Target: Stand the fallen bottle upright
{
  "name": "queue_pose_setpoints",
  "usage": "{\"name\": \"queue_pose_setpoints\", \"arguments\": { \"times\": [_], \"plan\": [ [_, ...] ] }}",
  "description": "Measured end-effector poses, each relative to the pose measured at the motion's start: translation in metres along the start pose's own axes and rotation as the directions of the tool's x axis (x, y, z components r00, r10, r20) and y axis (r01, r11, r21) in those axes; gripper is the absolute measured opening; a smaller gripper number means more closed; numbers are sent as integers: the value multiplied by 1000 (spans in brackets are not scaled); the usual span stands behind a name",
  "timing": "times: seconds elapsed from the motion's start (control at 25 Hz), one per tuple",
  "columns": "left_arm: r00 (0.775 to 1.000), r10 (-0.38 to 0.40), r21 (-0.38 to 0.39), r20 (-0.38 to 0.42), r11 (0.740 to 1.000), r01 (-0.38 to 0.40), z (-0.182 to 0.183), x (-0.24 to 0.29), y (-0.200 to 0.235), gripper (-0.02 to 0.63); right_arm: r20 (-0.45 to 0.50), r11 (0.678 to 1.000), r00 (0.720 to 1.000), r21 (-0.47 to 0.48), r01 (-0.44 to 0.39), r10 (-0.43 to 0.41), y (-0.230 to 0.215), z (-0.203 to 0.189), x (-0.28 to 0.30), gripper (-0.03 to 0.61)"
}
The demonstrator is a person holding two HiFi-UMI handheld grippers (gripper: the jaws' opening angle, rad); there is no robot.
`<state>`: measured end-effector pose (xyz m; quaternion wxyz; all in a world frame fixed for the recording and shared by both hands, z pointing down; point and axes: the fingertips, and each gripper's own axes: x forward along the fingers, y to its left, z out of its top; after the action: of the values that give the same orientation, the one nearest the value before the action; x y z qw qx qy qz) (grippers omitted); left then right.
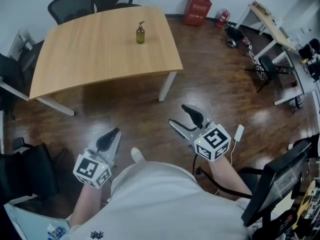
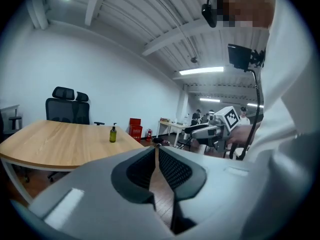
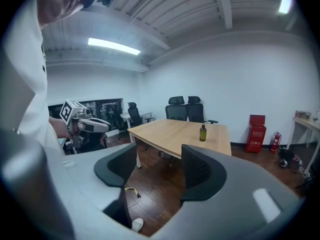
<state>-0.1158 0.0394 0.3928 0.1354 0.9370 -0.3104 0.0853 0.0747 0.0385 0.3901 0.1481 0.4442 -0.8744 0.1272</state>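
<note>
A small olive-green pump bottle (image 1: 140, 34) stands upright near the far edge of the light wooden table (image 1: 90, 59). It also shows upright as the bottle (image 2: 113, 134) in the left gripper view and as the bottle (image 3: 203, 133) in the right gripper view. Both grippers are held low over the dark wood floor, well short of the table. My left gripper (image 1: 114, 132) (image 2: 156, 151) is shut with nothing between its jaws. My right gripper (image 1: 179, 115) (image 3: 159, 154) is open and empty.
Black office chairs (image 1: 75, 1) stand behind the table, and another chair (image 1: 22, 174) sits at the lower left. A red crate (image 1: 199, 4) and a fire extinguisher (image 1: 223, 18) are by the far wall. White desks (image 1: 272, 29) and a monitor (image 1: 280, 179) line the right side.
</note>
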Motion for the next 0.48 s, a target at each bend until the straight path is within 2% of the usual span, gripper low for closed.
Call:
{"name": "queue_pose_setpoints", "arguments": {
  "times": [0.16, 0.28, 0.4, 0.48],
  "plan": [
    [998, -67, 18, 10, 998, 67, 0, 12, -40, 21, 62, 999, 997, -4, 40, -39, 12, -3, -45, 282],
    [998, -59, -13, 17, 998, 59, -10, -3, -77, 21, 68, 999, 997, -14, 30, -29, 33, -17, -75, 277],
    [996, -82, 26, 29, 996, 81, -15, 1, -110, 21, 94, 996, 994, -62, 61, -55, 31, -23, -109, 264],
    [996, -92, 28, -2, 995, 92, -28, -4, -130, 21, 92, 997, 994, -43, 63, -59, 39, -34, -126, 258]
  ]
}}
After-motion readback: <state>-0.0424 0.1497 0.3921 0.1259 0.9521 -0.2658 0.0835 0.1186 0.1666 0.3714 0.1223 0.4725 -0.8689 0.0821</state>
